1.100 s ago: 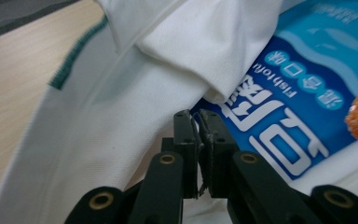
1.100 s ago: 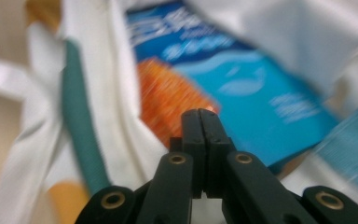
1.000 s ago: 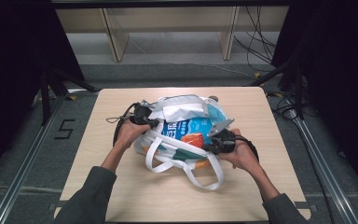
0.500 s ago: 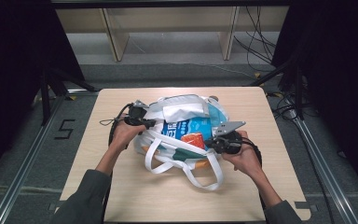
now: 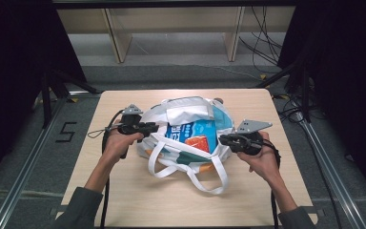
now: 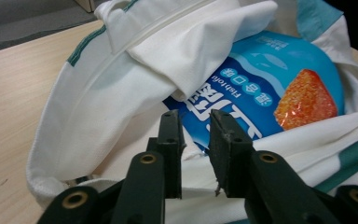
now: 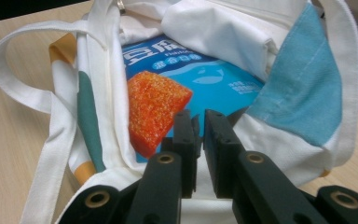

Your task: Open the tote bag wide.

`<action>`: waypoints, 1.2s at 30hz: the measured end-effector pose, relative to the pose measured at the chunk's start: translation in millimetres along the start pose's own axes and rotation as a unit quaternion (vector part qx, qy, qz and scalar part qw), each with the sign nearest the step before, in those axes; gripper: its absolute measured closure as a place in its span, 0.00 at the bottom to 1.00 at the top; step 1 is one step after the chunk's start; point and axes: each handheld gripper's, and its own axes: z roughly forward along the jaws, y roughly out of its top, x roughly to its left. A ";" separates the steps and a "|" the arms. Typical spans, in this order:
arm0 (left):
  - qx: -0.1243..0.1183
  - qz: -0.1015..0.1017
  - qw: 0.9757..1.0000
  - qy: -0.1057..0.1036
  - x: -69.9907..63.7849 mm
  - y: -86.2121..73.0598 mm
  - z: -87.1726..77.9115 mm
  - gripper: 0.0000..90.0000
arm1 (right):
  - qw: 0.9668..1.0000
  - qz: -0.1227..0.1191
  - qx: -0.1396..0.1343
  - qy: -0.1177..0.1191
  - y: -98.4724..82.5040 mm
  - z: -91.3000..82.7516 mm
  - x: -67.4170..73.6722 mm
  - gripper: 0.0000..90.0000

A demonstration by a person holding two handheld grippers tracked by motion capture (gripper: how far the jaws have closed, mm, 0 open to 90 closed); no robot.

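At mid-table lies the bag, a blue packet seen inside its mouth. The left gripper is parted slightly, its jaws just opened off the left rim, nothing pinched. The right gripper likewise, jaws just loosened, empty. Release seems underway; next, both should be drawn clear.

White tote bag on the table: a folded flap of fabric covers the upper part of the blue snack packet, so its printed title reads only in part; the bag's walls hide the packet's lower edge and its sides. In the left gripper view, the bag's base runs off the bottom edge behind the jaws. In the right gripper view, one handle loop is cut by the bottom edge. The small print on the packet is too fine to read.
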 end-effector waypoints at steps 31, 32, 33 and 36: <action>-0.023 0.015 0.999 -0.022 -22.4 -11.1 -22.8 0.53 | 1.000 0.021 -0.007 -0.013 -8.9 -10.2 -1.6 0.71; -0.020 0.010 0.999 -0.028 -22.8 -11.2 -23.3 0.53 | 0.999 0.033 -0.006 -0.013 -9.3 -10.5 0.0 0.70; -0.018 0.011 0.999 -0.027 -23.4 -11.3 -24.3 0.51 | 0.999 0.030 -0.003 -0.010 -9.4 -11.0 -0.7 0.70; -0.017 0.009 1.000 -0.024 -25.9 -12.5 -25.8 0.44 | 0.999 0.036 -0.002 -0.016 -10.6 -11.4 -0.1 0.65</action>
